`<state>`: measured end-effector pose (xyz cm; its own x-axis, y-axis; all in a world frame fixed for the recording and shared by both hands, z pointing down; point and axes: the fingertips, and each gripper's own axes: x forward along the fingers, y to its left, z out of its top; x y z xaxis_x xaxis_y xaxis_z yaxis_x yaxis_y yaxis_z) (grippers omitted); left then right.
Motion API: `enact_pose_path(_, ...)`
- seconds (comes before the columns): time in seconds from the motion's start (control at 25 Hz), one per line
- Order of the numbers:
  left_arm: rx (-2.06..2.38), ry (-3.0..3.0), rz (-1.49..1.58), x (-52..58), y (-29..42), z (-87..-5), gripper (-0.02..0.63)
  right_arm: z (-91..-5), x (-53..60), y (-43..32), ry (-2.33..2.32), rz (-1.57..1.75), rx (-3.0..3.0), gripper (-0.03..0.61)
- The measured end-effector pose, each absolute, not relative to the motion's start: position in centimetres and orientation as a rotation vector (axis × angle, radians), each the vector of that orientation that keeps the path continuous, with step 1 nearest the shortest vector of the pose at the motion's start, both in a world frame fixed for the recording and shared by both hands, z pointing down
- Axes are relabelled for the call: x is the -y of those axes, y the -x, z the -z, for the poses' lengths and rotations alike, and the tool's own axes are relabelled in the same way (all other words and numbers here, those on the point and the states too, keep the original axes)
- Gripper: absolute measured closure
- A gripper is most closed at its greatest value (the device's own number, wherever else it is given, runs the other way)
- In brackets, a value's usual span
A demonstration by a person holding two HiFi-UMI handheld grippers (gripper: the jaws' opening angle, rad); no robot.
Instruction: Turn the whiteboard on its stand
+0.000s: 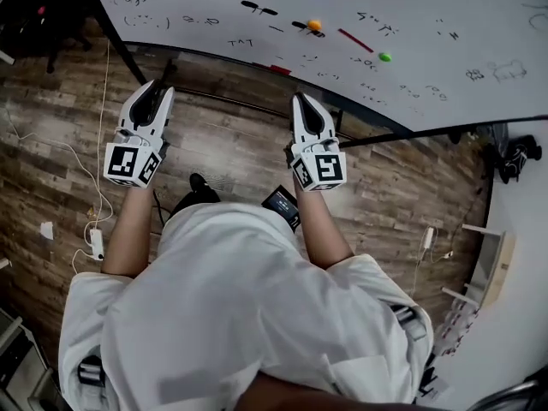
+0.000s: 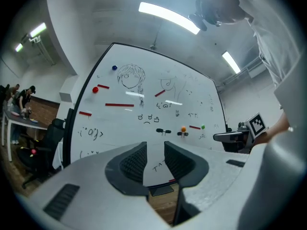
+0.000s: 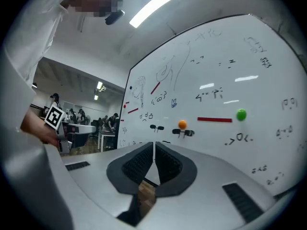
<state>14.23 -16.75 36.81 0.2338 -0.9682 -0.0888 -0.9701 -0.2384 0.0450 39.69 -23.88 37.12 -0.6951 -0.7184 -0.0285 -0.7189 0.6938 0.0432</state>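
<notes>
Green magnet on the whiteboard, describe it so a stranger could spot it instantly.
Find the big whiteboard covered in doodles. Low on it sits a short red bar, an orange magnet off one end, the green magnet off the other. It is the only green dot.

- Whiteboard (image 1: 360,15) ahead of both grippers is showing white, with black scribbles, red strips (image 1: 354,40) and a black rim.
- Orange magnet (image 1: 314,26) and green magnet (image 1: 384,56) are dotting it beyond the right gripper (image 1: 305,101).
- Left gripper (image 1: 156,88) and right gripper are wearing white shells with dark ribbed pads.
- Marker cubes (image 1: 133,164) are carrying black-and-white squares.
- Floor (image 1: 240,144) beneath them is showing brown wood planking.
</notes>
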Motion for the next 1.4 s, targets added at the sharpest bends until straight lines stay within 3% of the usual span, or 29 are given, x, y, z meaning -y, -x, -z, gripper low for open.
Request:
enact_pose_path(0.24,-1.846,2.538,-0.135,13.6,-21.6,-38.0,0.508,-38.3,19.0,-48.3,1.359,-0.063,-2.841,0.571)
enact_pose_path(0.48,-1.763,2.586,-0.109,8.4,-27.1,-38.1,0.589,-39.4,12.3,-55.6,1.480,-0.036,-2.795,0.580)
enact_pose_path(0.72,-1.787,2.573,-0.079,3.7,-30.4,-38.4,0.607,-40.1,7.5,-61.1,1.515,-0.012,-2.767,0.580)
enact_pose_path(1.4,-1.674,2.704,-0.100,2.4,-32.2,-38.3,0.607,-39.8,3.3,-62.5,1.631,0.047,-2.666,0.580)
